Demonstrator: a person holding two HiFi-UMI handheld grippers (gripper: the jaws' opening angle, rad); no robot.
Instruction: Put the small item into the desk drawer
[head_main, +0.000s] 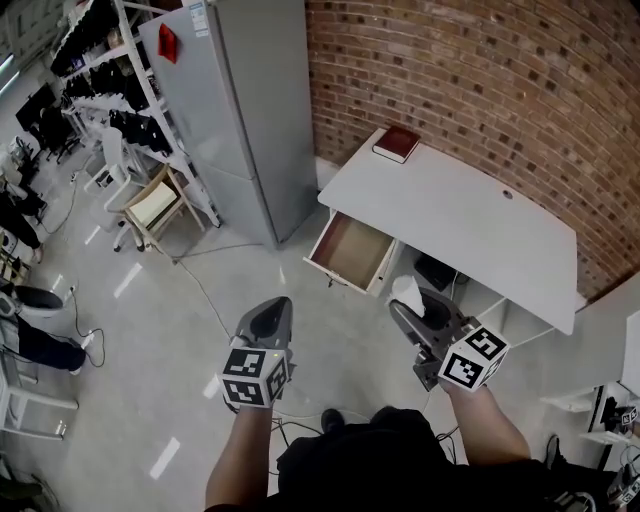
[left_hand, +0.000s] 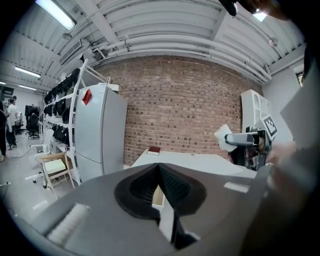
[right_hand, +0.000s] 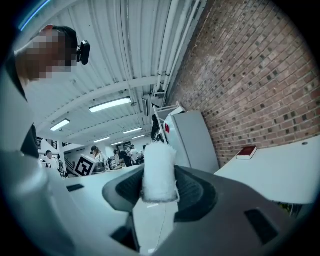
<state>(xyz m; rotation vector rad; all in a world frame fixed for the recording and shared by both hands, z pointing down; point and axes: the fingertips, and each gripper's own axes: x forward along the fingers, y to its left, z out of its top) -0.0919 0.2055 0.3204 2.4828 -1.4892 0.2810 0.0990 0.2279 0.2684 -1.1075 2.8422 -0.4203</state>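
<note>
In the head view a white desk (head_main: 470, 225) stands against the brick wall, and its drawer (head_main: 350, 250) is pulled open with a bare wooden bottom showing. My right gripper (head_main: 405, 306) hangs in front of the desk, below the drawer, shut on a small white fluffy item (head_main: 407, 292). That white item (right_hand: 159, 172) stands upright between the pads in the right gripper view. My left gripper (head_main: 275, 304) is held to the left over the floor; its jaws (left_hand: 160, 169) meet at the tips with nothing in them. The left gripper view also catches the white item (left_hand: 223, 136) off to its right.
A dark red book (head_main: 396, 143) lies on the desk's far left corner. A tall grey cabinet (head_main: 240, 110) stands left of the desk, with a wooden chair (head_main: 150, 205) and racks beyond it. Cables (head_main: 200, 290) run over the floor. A white shelf (head_main: 600, 400) is at right.
</note>
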